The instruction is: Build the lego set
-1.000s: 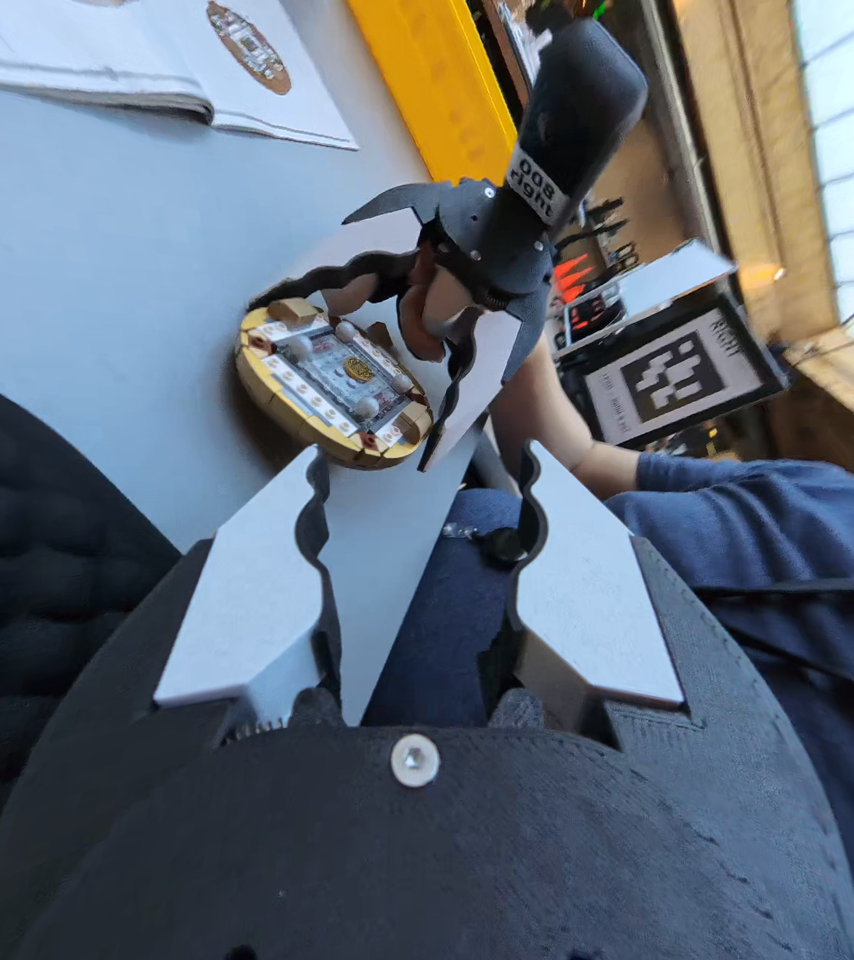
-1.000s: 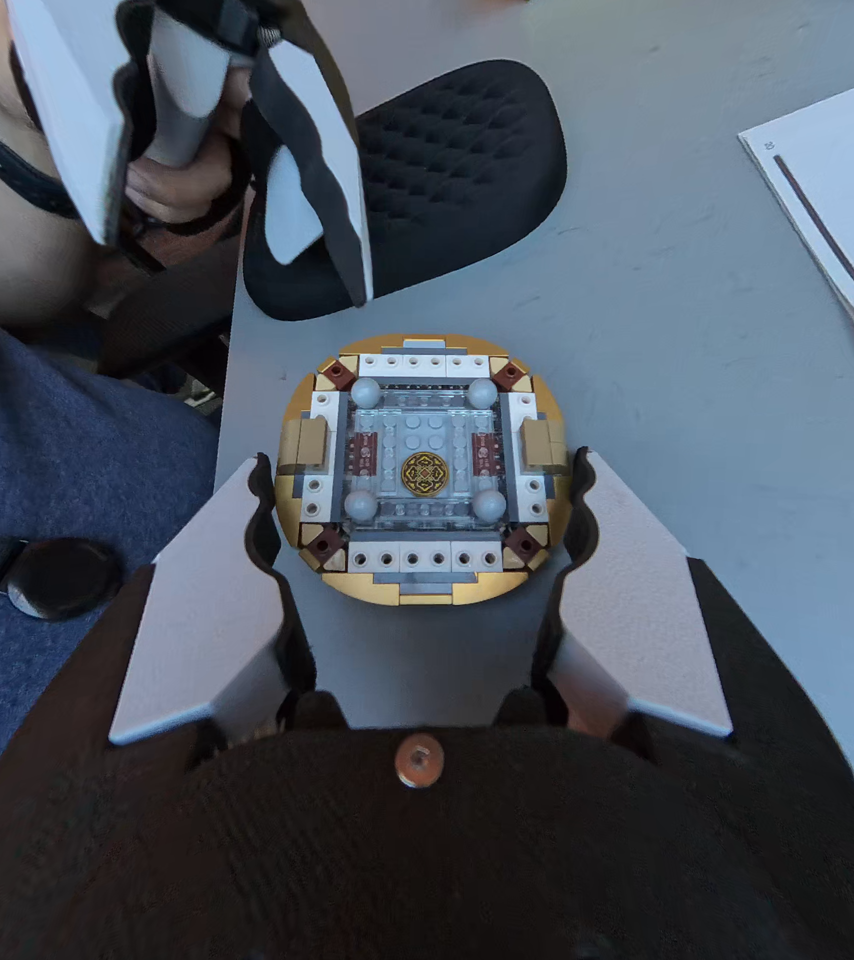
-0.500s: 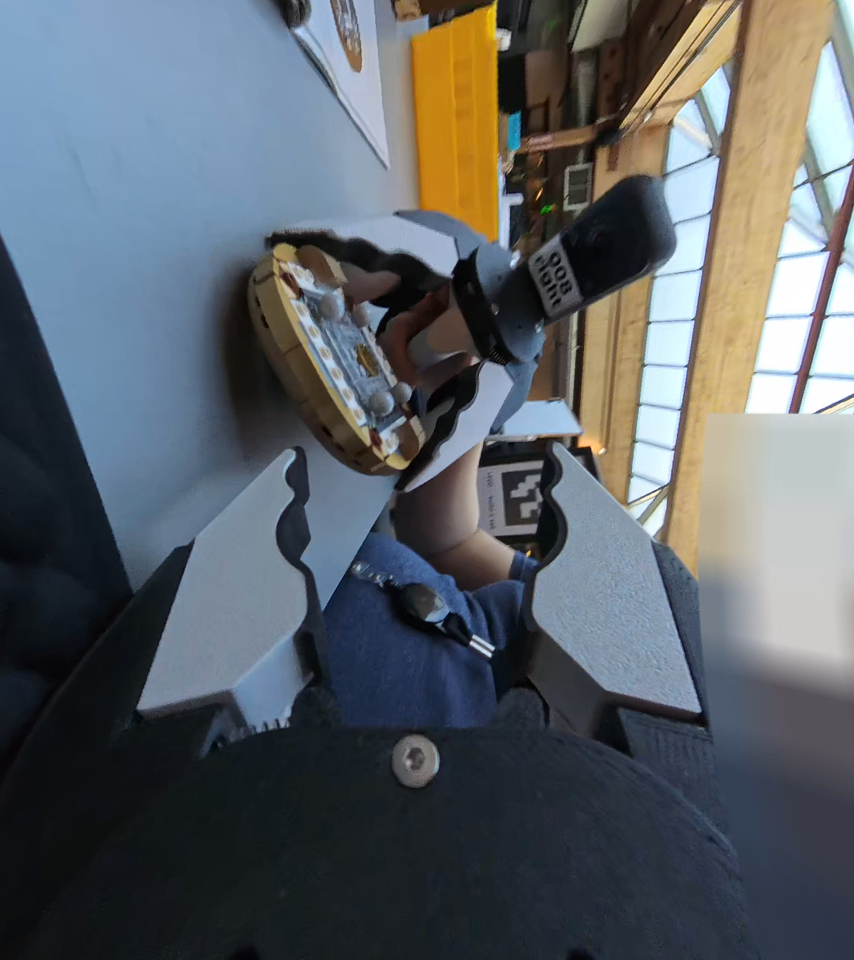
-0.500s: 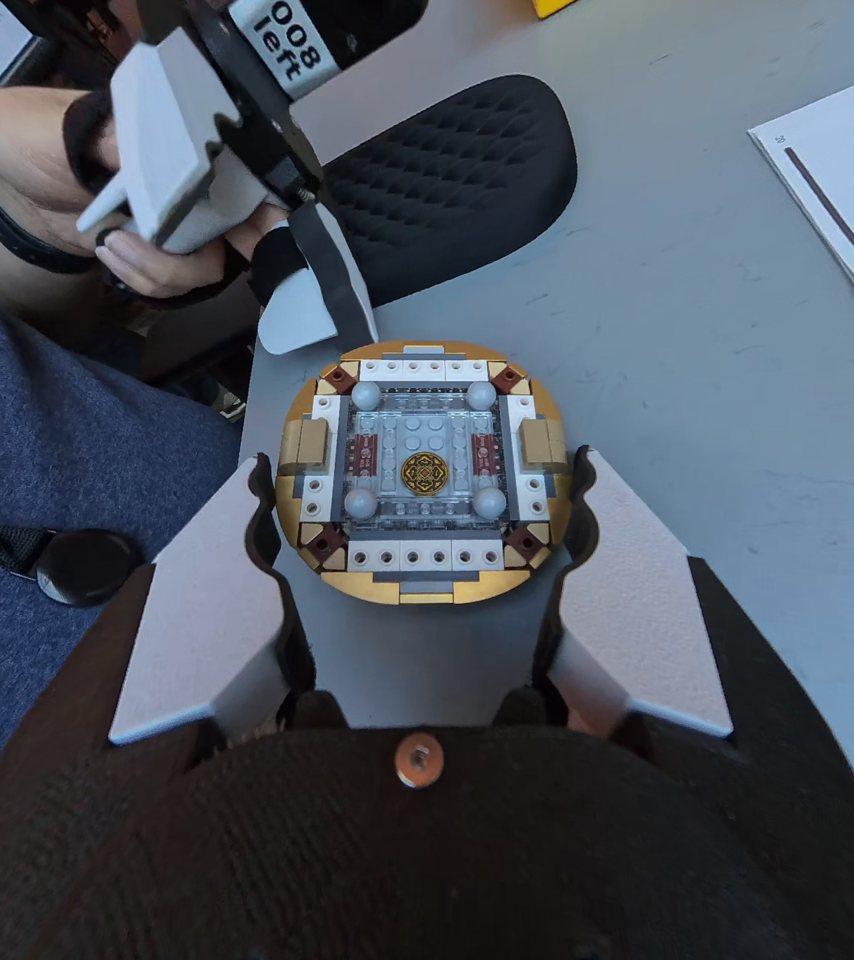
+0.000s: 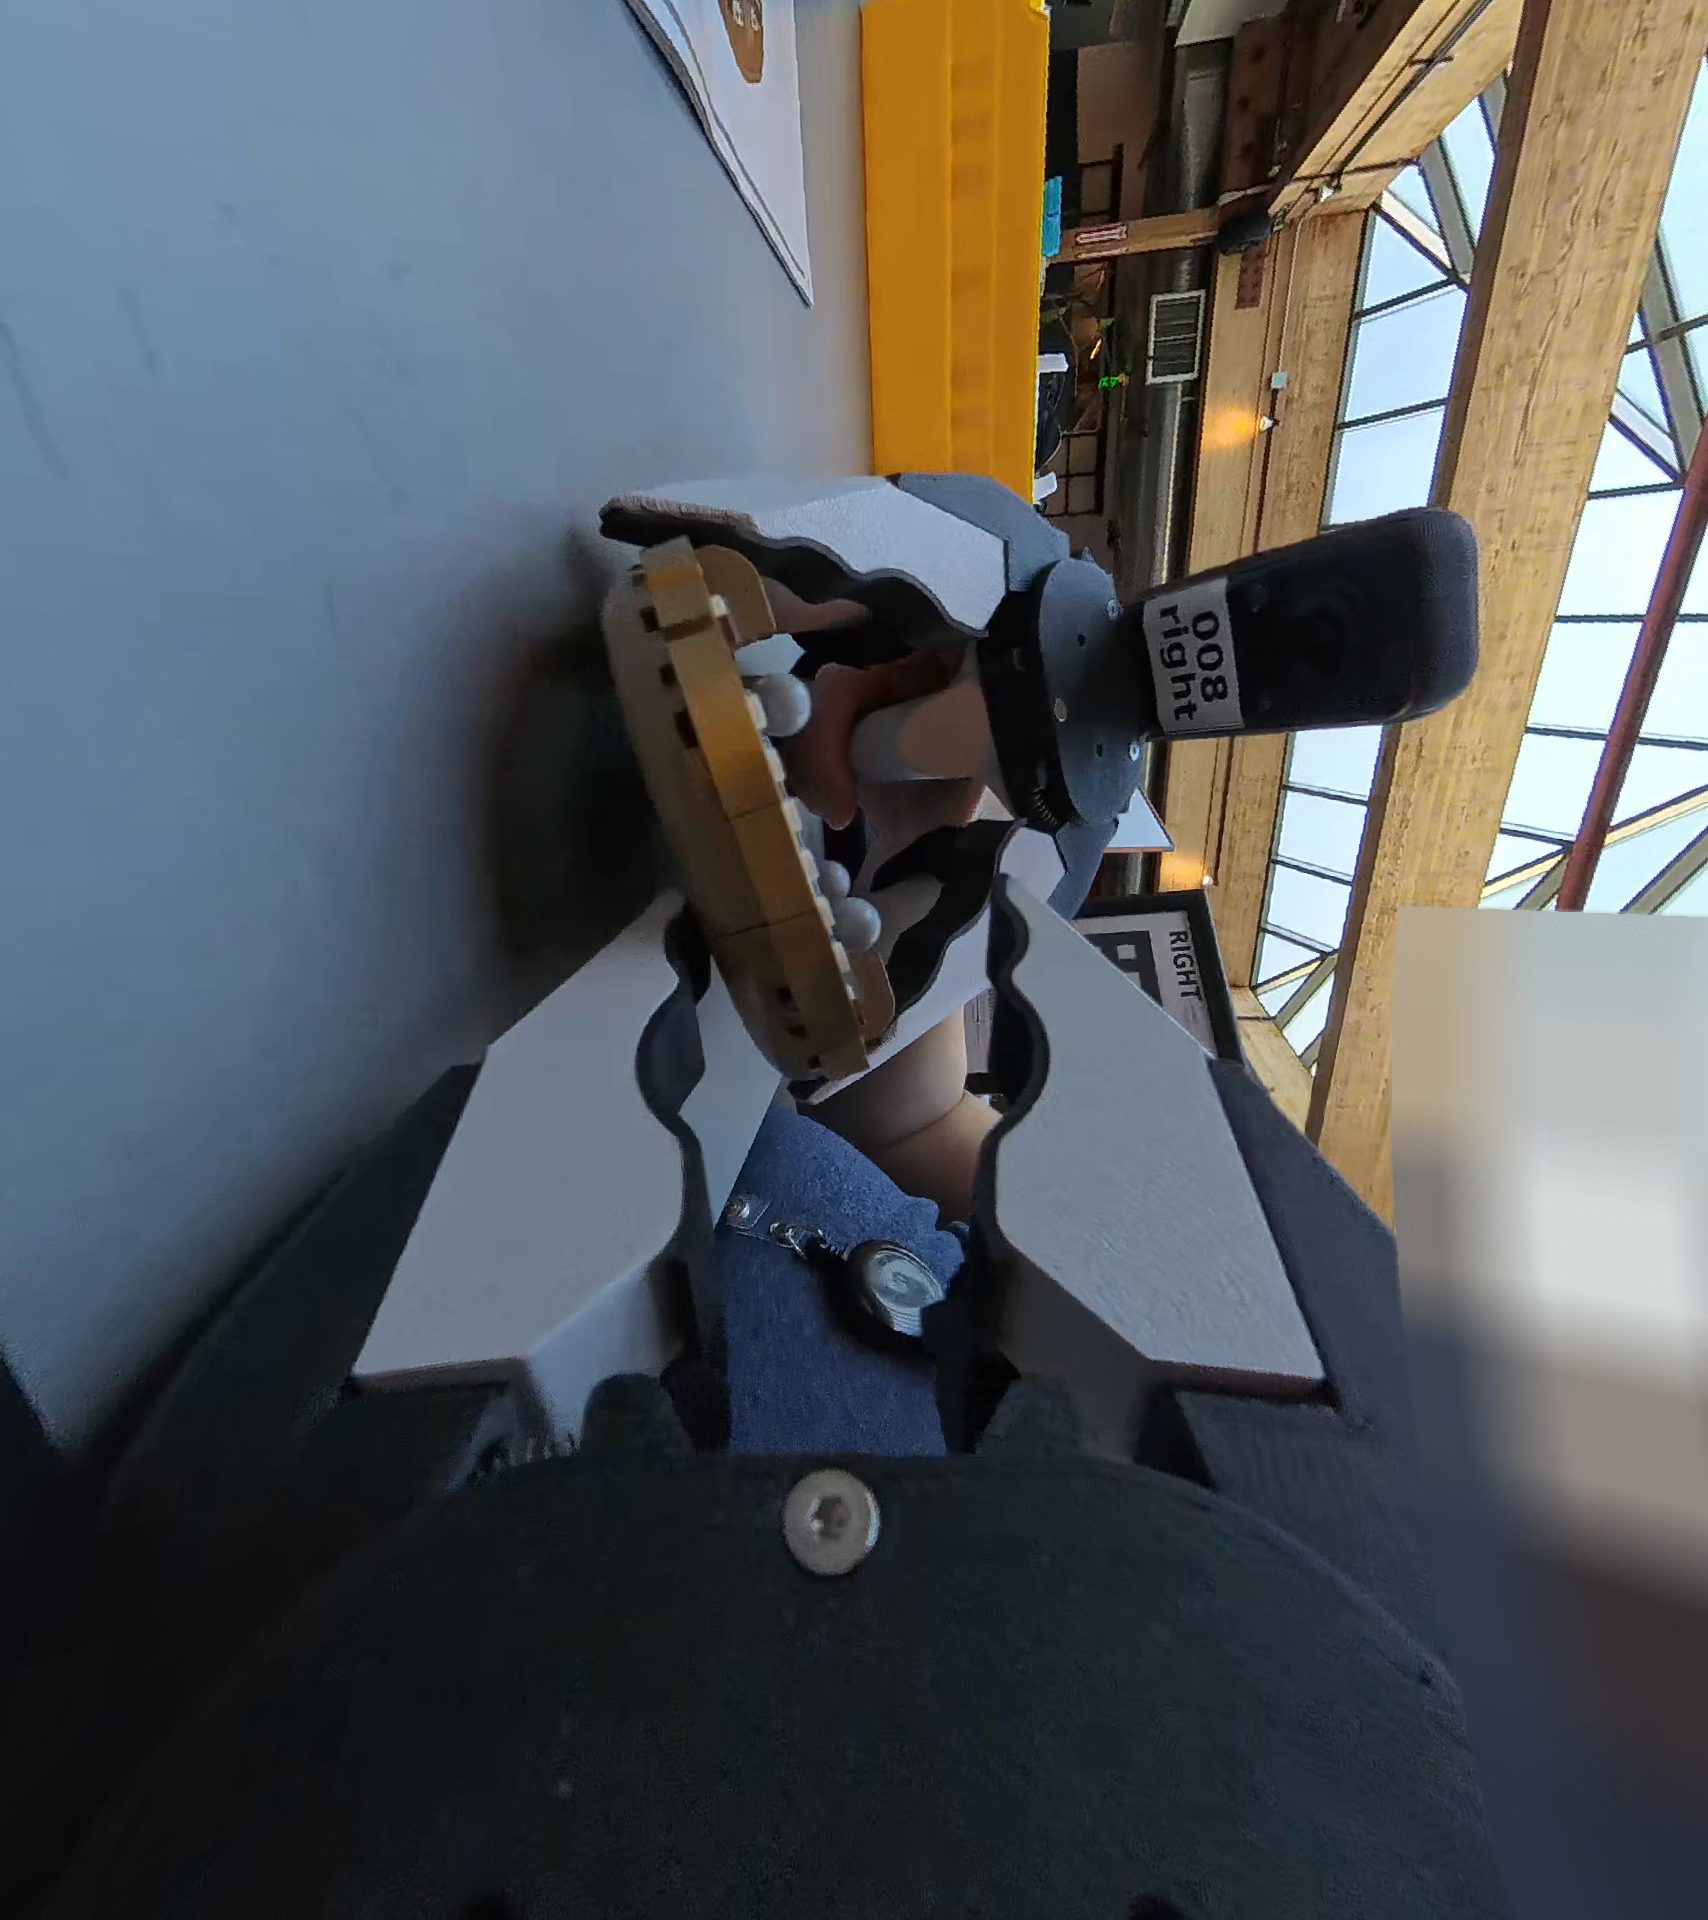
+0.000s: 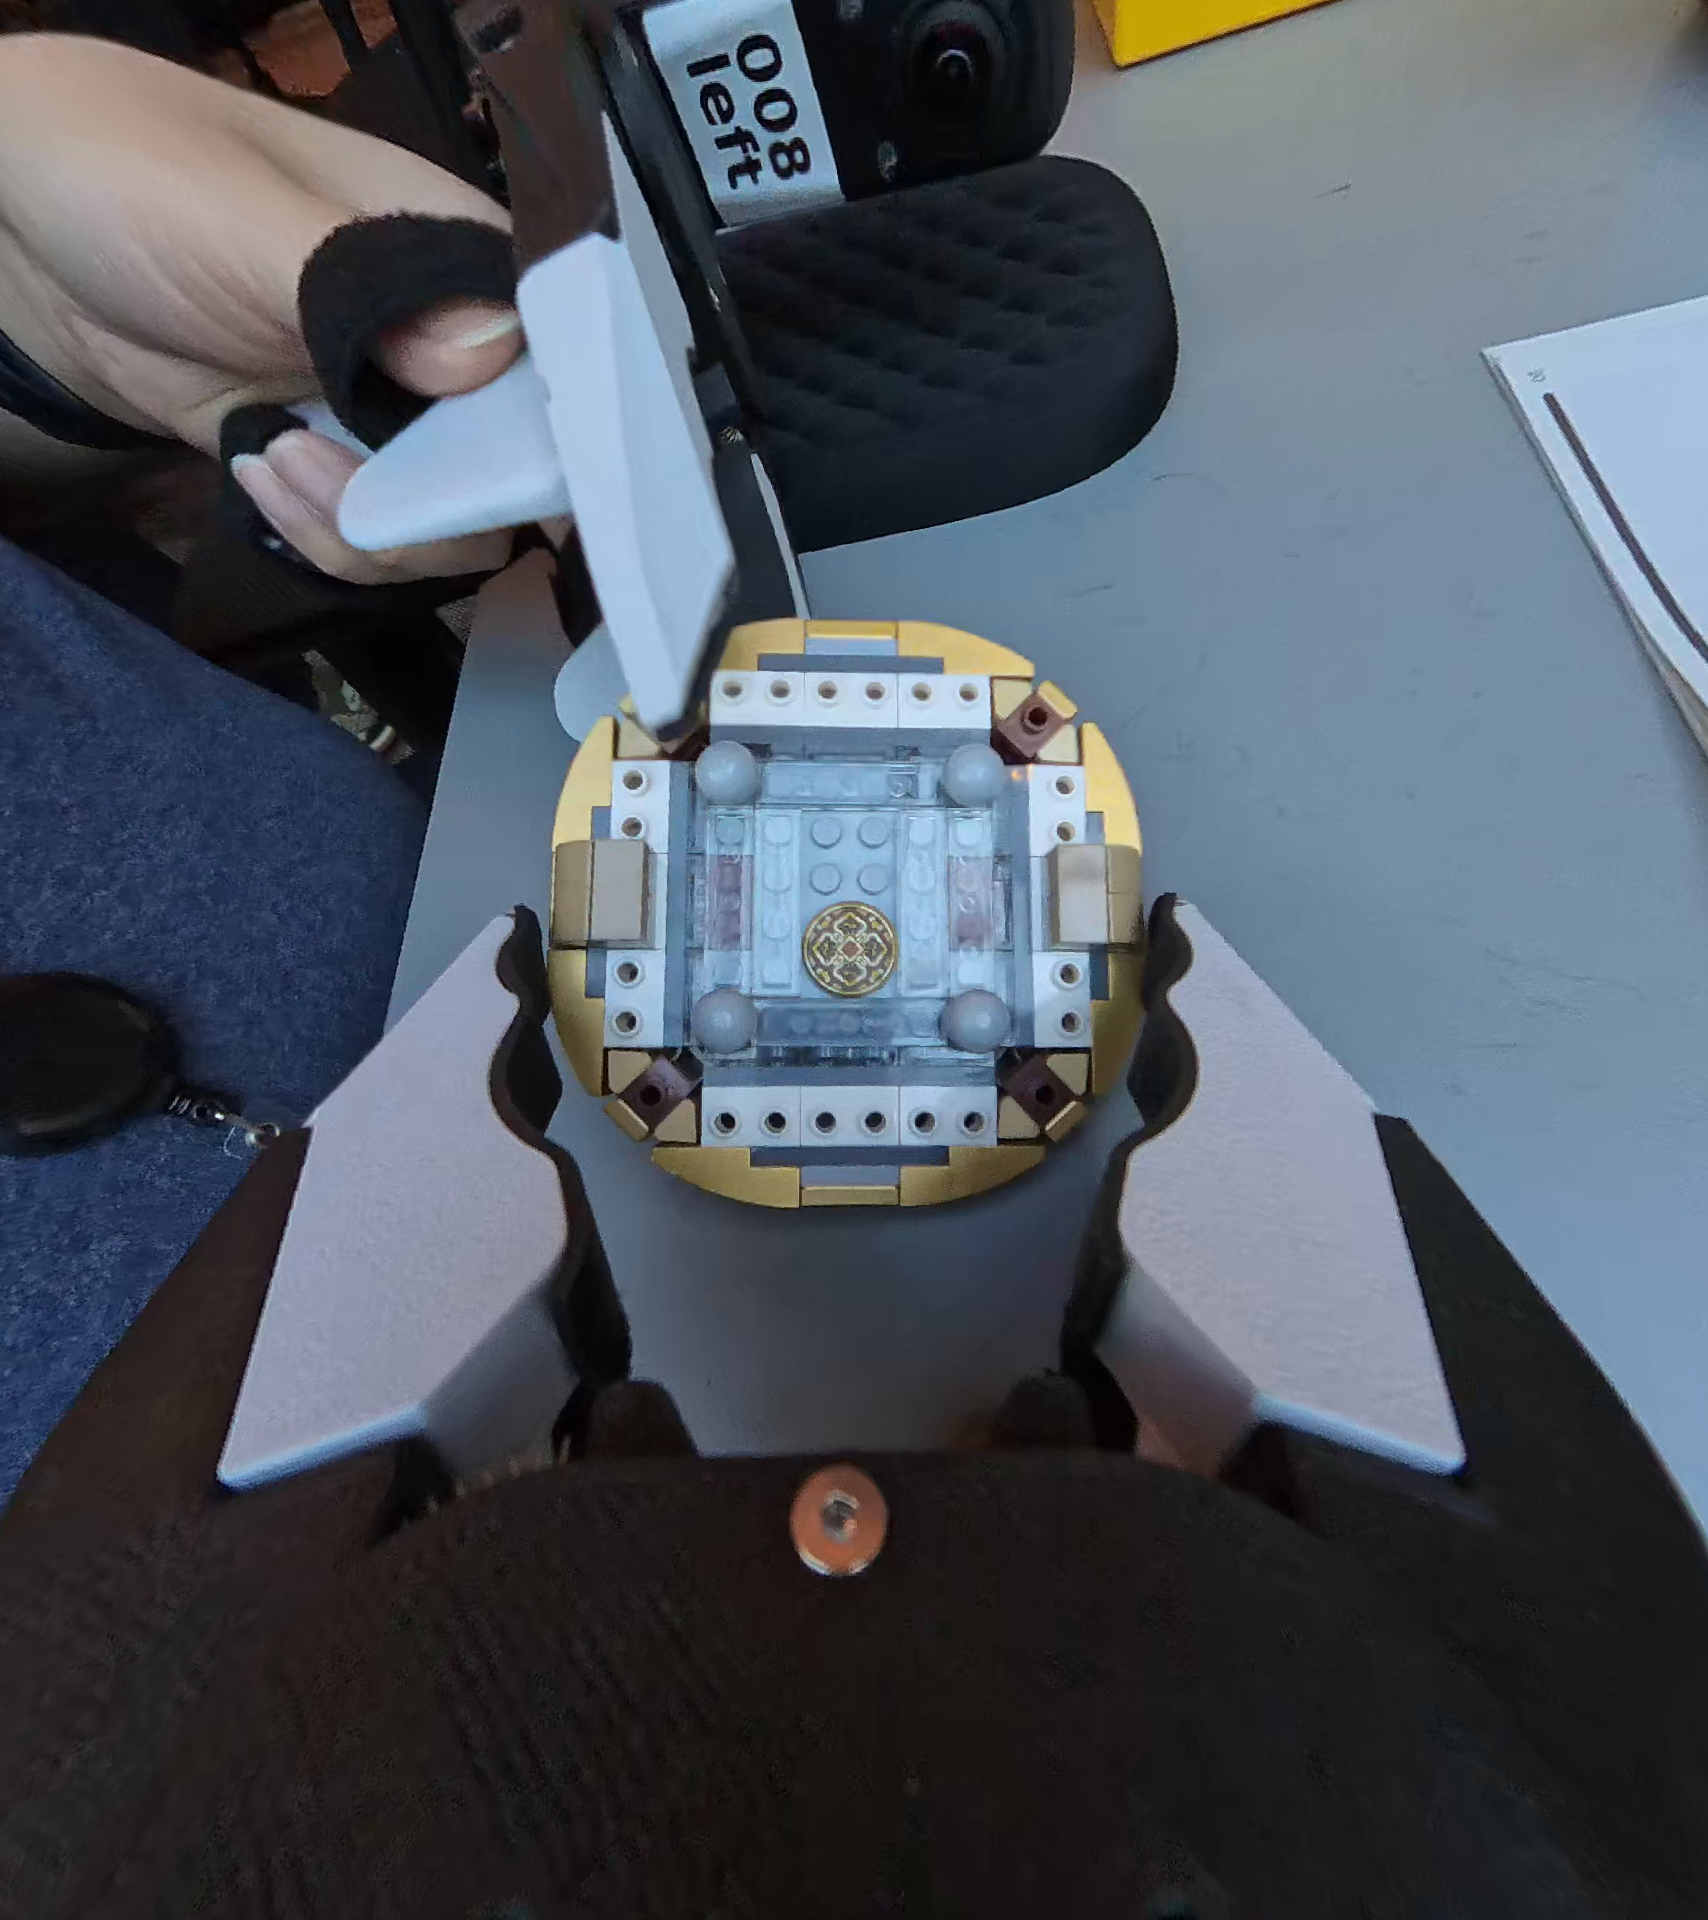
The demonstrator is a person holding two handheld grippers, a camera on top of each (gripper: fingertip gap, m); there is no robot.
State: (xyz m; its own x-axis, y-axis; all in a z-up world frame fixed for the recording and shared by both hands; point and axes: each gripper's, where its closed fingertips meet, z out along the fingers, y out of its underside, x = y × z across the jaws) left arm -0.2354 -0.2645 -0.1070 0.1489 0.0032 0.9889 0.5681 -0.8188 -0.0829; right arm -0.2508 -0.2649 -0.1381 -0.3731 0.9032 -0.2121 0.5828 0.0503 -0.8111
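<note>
The round gold lego model (image 6: 845, 1179), with white bricks, grey balls and a clear centre, sits between my right gripper's fingers. My right gripper (image 6: 839, 930) is shut on the model, with both fingertips (image 6: 517, 940) pressed against its rim. In the left wrist view the model (image 5: 725, 790) shows edge-on, tilted off the grey table (image 5: 258, 520). My left gripper (image 5: 839, 925) is open, and its jaws straddle the near end of the model's rim. In the right wrist view my left gripper (image 6: 621, 707) overlaps the model's far left corner.
A black padded rest (image 6: 933, 343) lies behind the model. An instruction booklet (image 6: 1660, 540) lies at the right. A yellow box (image 5: 954, 239) stands at the far table edge. The person's lap in blue cloth and a black badge reel (image 6: 39, 1060) are just left of the table edge. The tips of both grippers are at nearly the same place.
My left gripper has swung in from above the padded rest to the model, and its open jaws now straddle the rim. My right gripper has kept its grip on the model.
</note>
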